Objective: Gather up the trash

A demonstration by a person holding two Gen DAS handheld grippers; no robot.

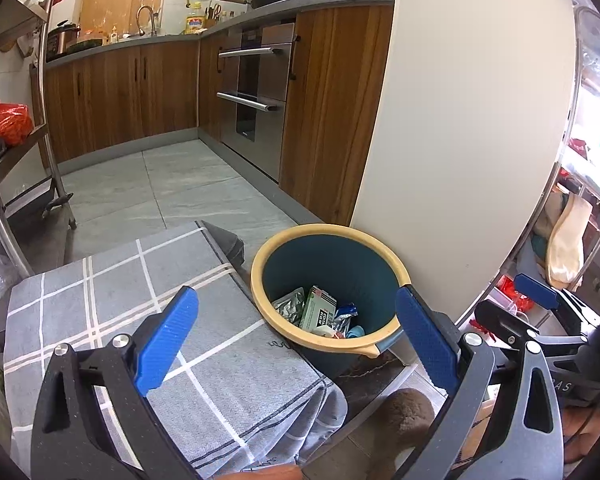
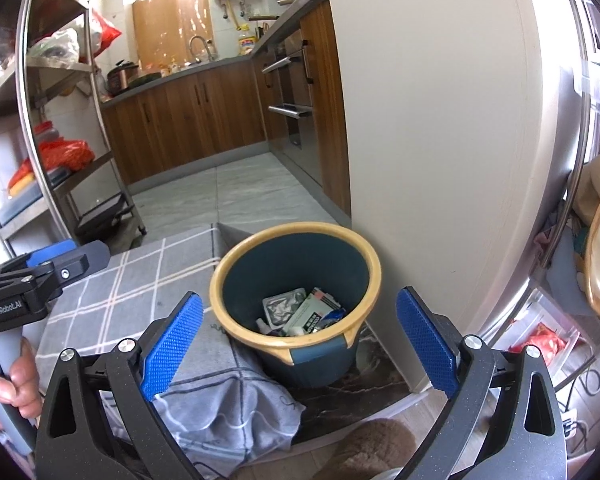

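Since both the left gripper (image 1: pixel 296 330) and right gripper (image 2: pixel 298 344) hang spread wide and empty, nothing can drop; the trash bin (image 2: pixel 364 258) stands at twelve o'clock, wrappers (image 2: pixel 300 310) inside; a careless reach might tip it against the checked cloth (image 2: pixel 140 280) at nine o'clock.

Matt plastic bin (image 2: pixel 320 364), woven cloth (image 1: pixel 112 280)

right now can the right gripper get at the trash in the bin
Probably yes: the right gripper is open and above the bin, whose mouth is uncovered; the trash lies at the bottom, a deep reach.
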